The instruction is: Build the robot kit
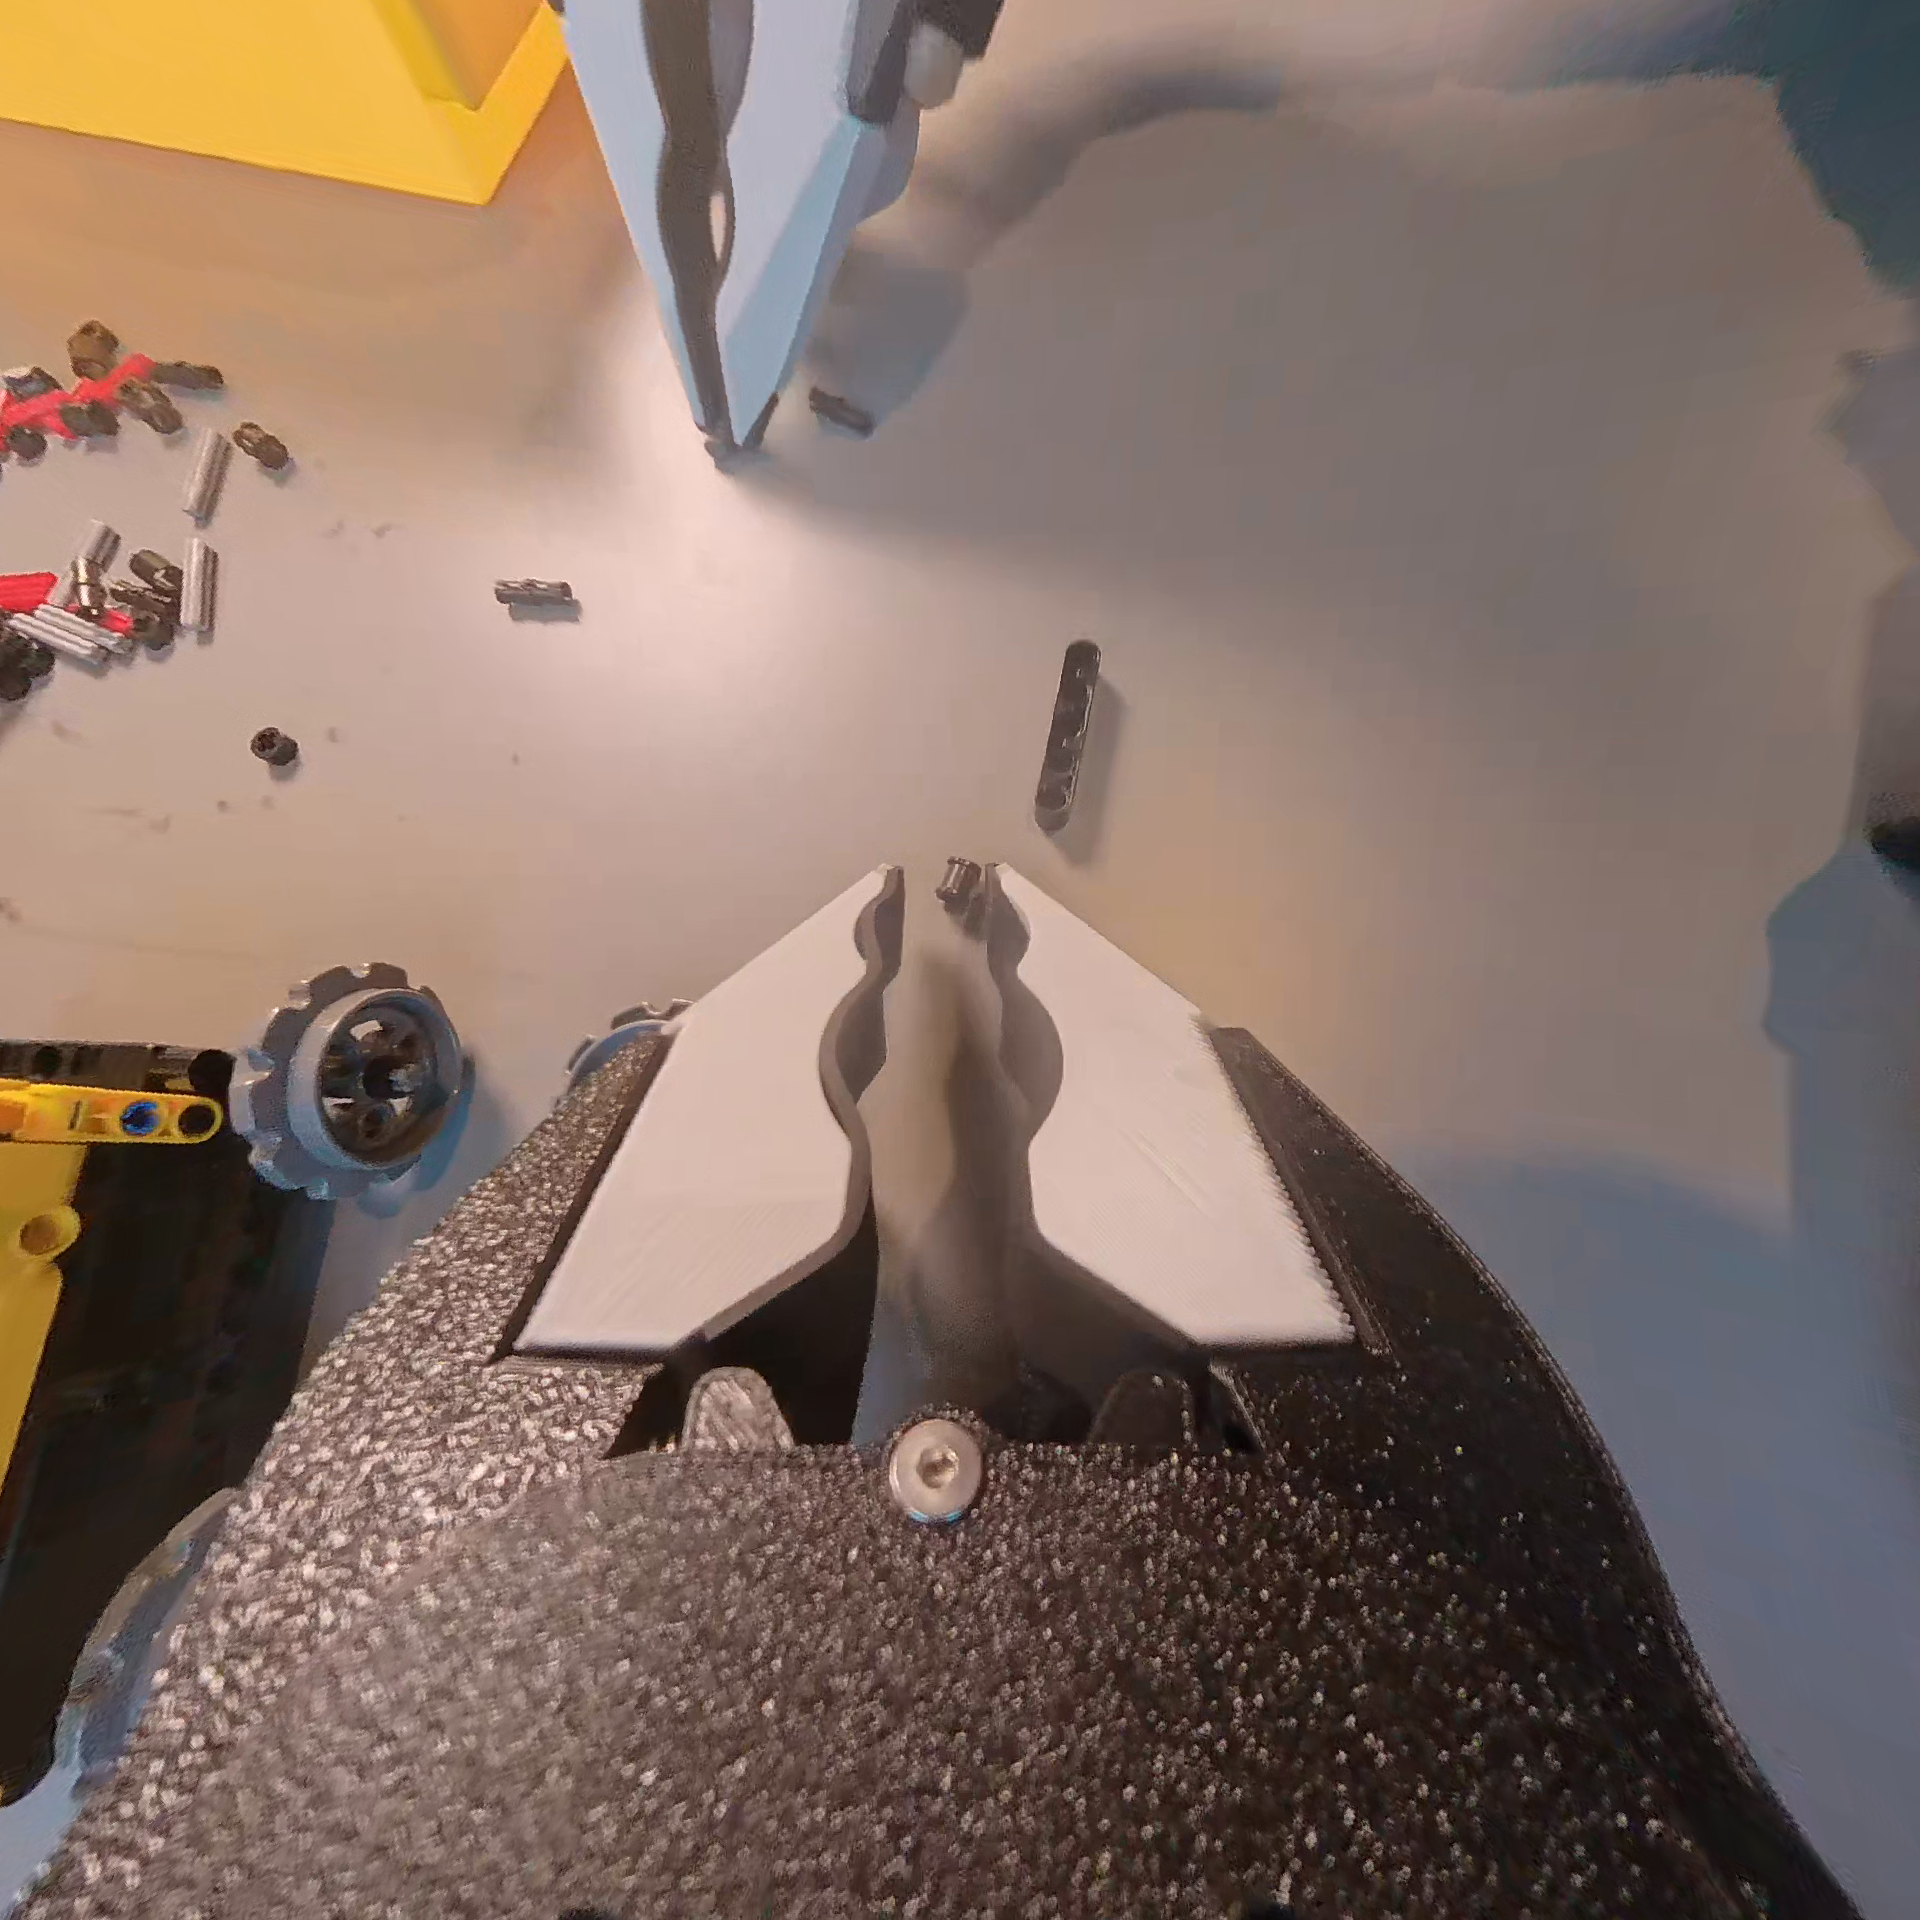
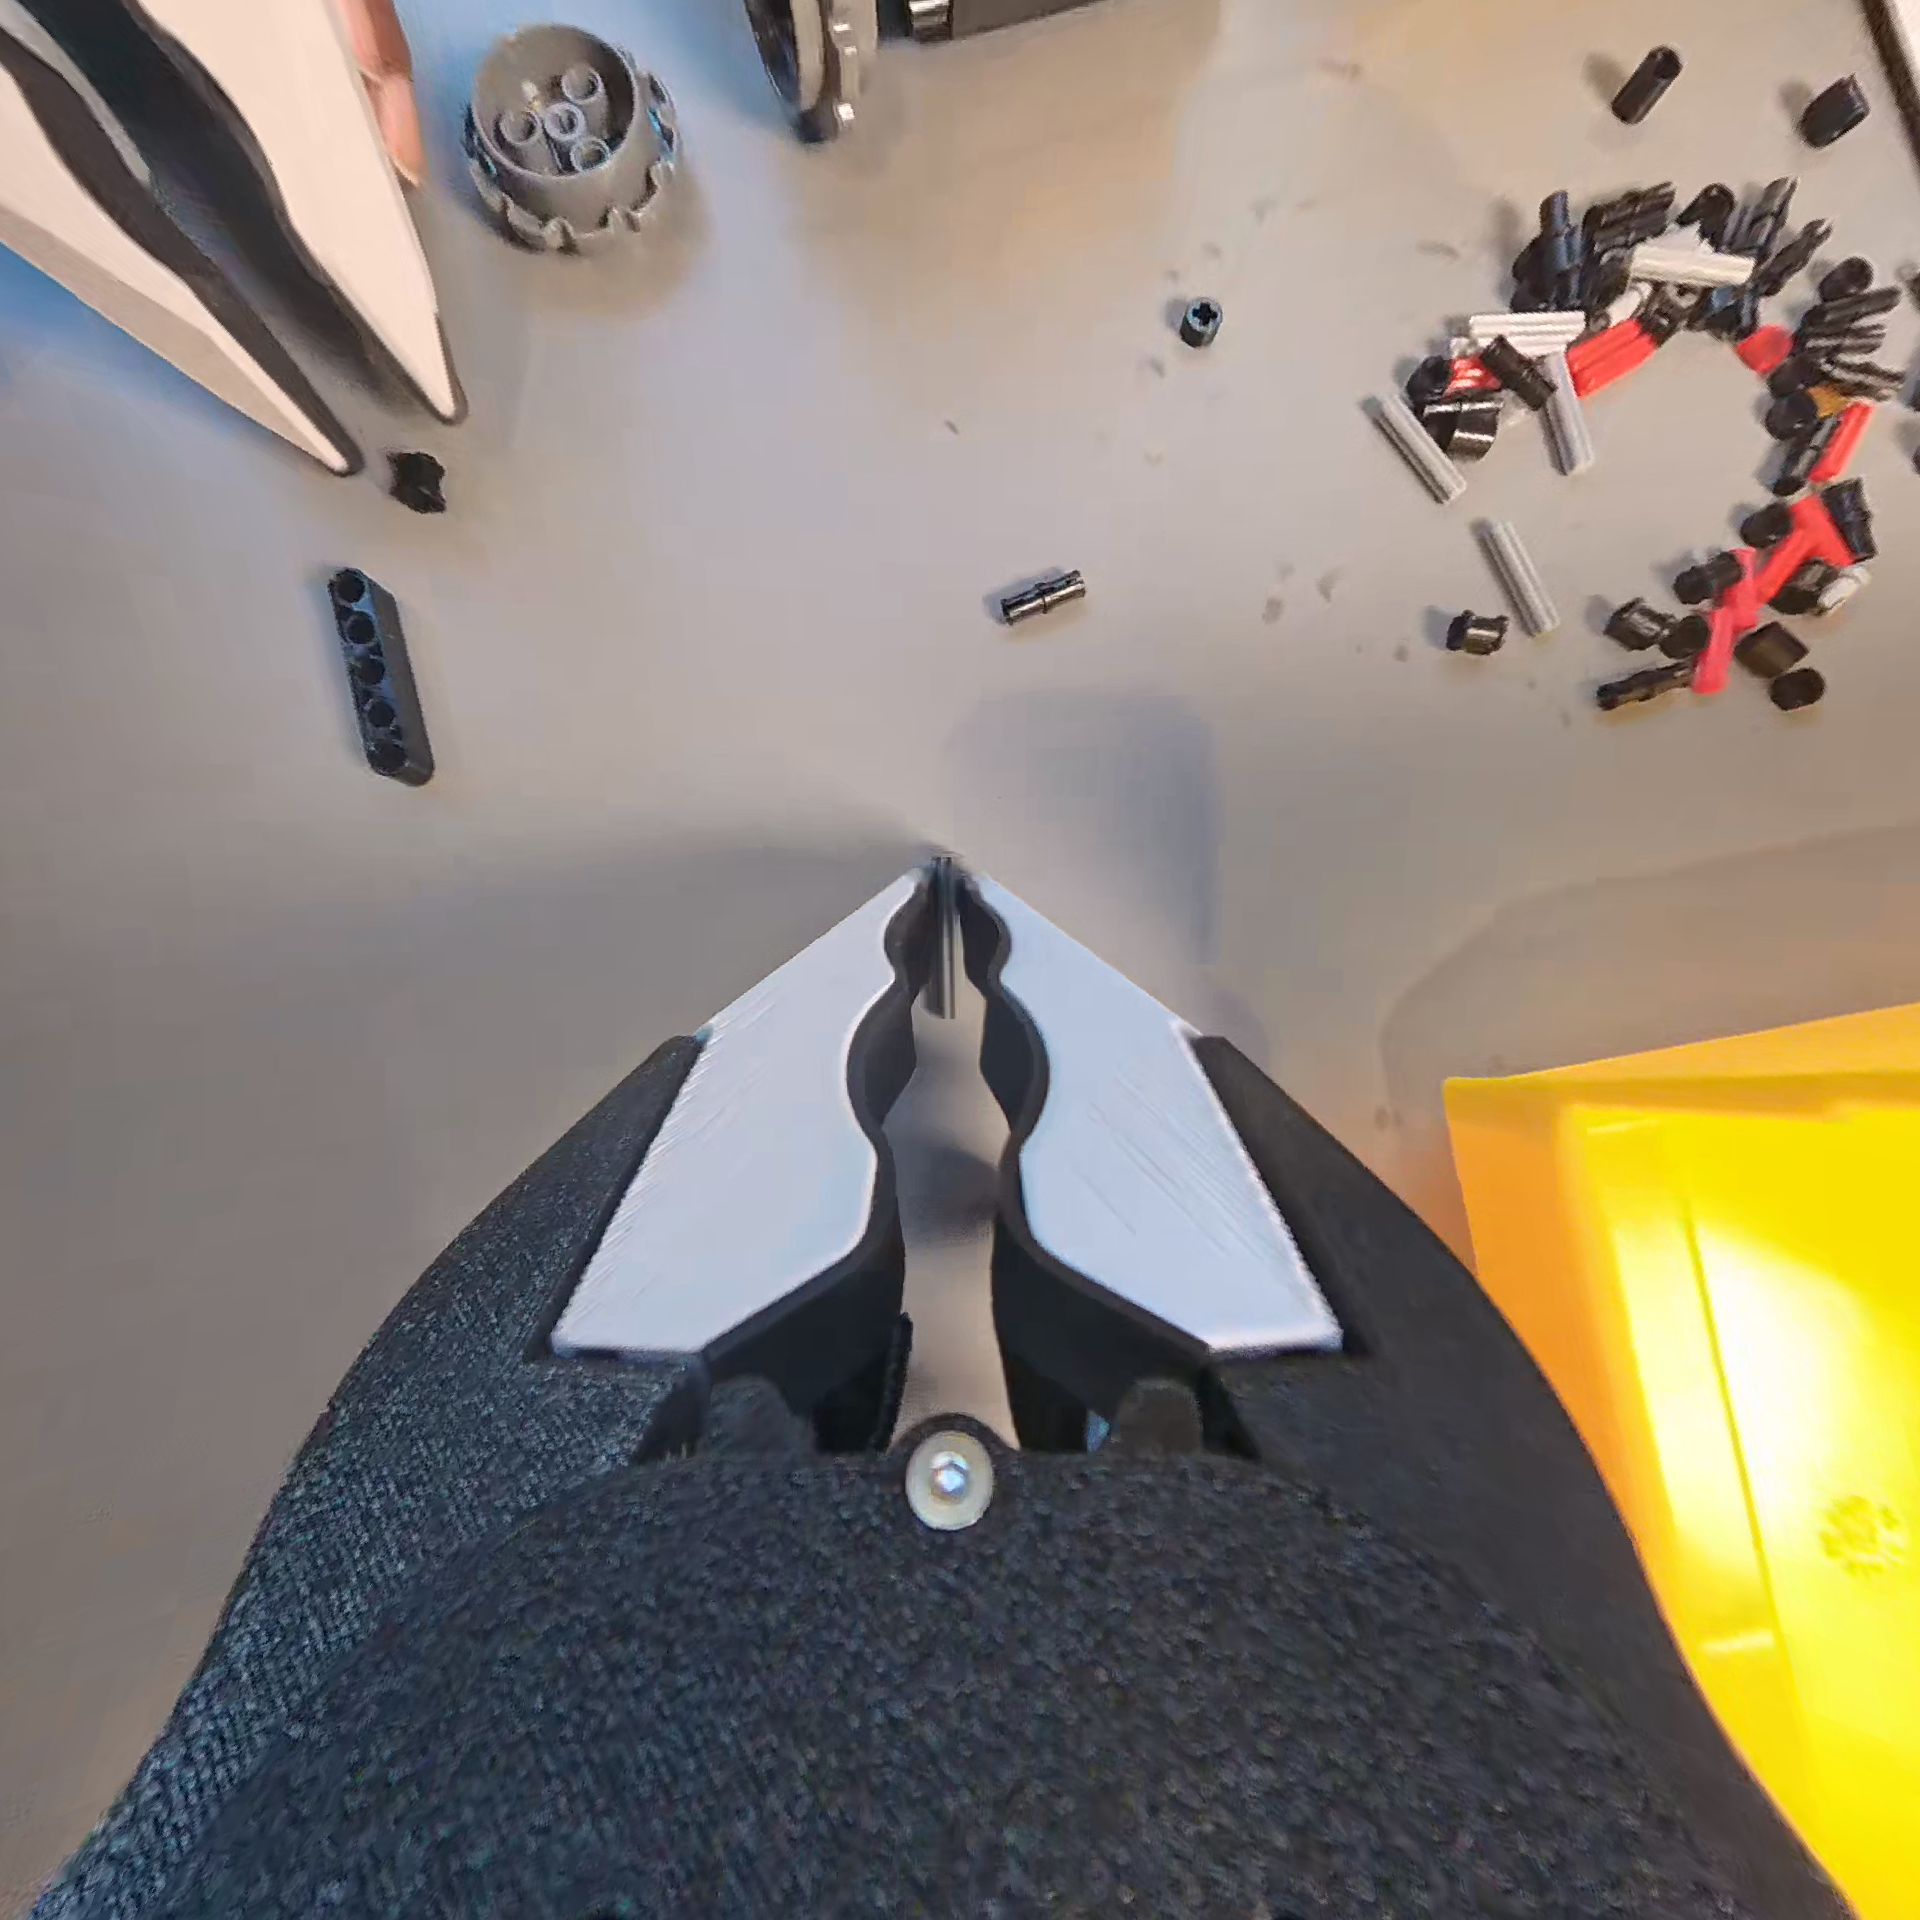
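Note:
My left gripper (image 1: 943, 873) is slightly open, low over the grey table. A small black pin (image 1: 961, 891) lies at its tips, against the right finger and apart from the left one. The same pin shows in the right wrist view (image 2: 419, 483), just off the left gripper's tips (image 2: 398, 436). A black beam with several holes (image 1: 1068, 732) lies just beyond, also seen in the right wrist view (image 2: 379, 675). My right gripper (image 2: 943, 873) is shut on a thin dark piece (image 2: 943, 940), blurred. In the left wrist view its tips (image 1: 732, 436) point down at the table, next to another black pin (image 1: 842, 408).
A grey toothed wheel (image 1: 348, 1081) (image 2: 569, 140) sits by a yellow and black model (image 1: 62, 1195). A pile of black, grey and red pins (image 1: 94, 520) (image 2: 1683, 416) lies to one side. A loose pin (image 1: 535, 594) (image 2: 1042, 597) and a bush (image 1: 275, 746) lie between. There is a yellow tray (image 1: 260, 83) (image 2: 1714, 1403). The gap from one gripper's tips to the other's is roughly 12 centimetres.

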